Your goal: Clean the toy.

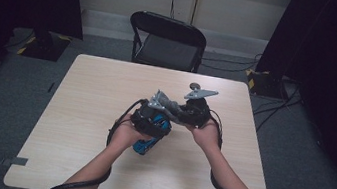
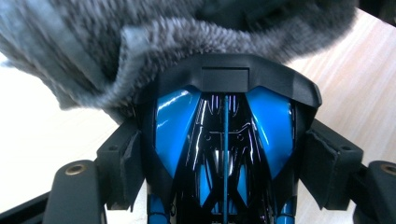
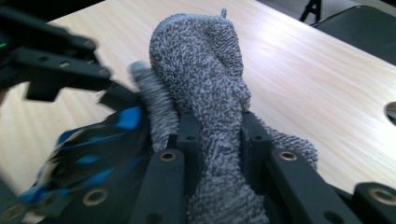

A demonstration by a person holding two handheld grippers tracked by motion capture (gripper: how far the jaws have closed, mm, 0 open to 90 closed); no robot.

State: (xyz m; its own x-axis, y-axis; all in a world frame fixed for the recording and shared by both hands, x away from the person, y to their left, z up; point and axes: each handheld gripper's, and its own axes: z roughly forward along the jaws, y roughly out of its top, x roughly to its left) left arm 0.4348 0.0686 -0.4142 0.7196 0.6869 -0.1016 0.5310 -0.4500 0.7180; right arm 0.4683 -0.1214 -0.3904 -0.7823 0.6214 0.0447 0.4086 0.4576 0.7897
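A pale wooden table [image 1: 88, 113] carries the work at frame centre. The left gripper [image 2: 224, 154] clamps a blue-and-black toy car [image 2: 224, 140]; the right gripper [image 3: 217, 154] pinches a grey terry cloth [image 3: 201, 74] against it. A black folding chair [image 1: 167, 41] stands beyond, top centre. No writing legible.

A shiny blue and black toy car [image 2: 224, 140] sits above the table's middle. A fluffy grey cloth [image 3: 210, 93] presses on its 12 o'clock end.
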